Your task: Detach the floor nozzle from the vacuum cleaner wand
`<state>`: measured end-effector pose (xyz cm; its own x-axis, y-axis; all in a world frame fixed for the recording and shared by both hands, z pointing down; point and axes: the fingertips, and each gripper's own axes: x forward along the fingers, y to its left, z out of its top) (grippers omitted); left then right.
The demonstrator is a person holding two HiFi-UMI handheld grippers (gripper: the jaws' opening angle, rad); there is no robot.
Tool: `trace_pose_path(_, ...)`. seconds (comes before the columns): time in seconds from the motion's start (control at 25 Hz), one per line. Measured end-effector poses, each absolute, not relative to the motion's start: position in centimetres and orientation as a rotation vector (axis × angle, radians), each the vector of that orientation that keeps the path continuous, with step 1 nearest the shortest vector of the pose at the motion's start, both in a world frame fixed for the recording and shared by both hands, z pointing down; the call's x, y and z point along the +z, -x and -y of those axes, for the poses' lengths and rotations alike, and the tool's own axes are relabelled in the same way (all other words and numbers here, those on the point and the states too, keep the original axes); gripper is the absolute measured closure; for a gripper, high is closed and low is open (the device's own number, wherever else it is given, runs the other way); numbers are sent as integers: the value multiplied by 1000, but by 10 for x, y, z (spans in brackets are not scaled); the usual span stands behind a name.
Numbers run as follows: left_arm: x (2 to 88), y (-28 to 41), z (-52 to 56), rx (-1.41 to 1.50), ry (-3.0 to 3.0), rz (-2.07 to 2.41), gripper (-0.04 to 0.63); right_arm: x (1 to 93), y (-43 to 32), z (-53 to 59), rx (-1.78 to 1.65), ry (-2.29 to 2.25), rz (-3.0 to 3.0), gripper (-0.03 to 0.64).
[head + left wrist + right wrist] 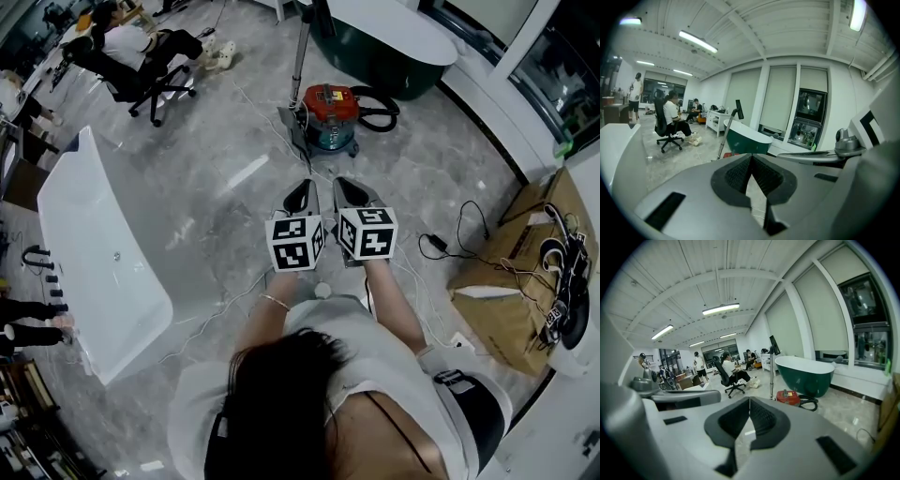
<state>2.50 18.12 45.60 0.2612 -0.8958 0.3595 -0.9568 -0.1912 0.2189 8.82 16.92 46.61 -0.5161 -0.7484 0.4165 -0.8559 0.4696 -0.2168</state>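
Out ahead on the grey marbled floor (216, 187), well apart from both claws, stands the red drum-shaped vacuum cleaner canister (328, 111), with its looped black hose (380, 111) and its slim grey metal wand (300, 56) rising upright beside it. The grey floor nozzle (296, 131) appears to sit at the wand's foot, just beside the canister, though it is too small to read its shape. Near the person, the left gripper (302, 187) and the right gripper (345, 187) hang side by side, each clenched on nothing, pads pressed together with only floor showing past them. I judge this the approach: nothing of the vacuum is touched yet. The next move calls for closing the gap, releasing both claws, steadying the wand low with one and taking the nozzle's neck with the other, then pulling them apart; whether a catch must be pressed cannot be told. Counted: two grippers, one canister, one hose, one wand, one nozzle, plus one dark green bathtub (384, 47) and one white bathtub (94, 253)
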Motion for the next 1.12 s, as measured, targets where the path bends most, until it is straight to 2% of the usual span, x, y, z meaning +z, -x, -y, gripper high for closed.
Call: trace_pose_path(1.12,463,-1,-118,248,-2163,1703,592,475,-70,-110,584,-1371,2445,601)
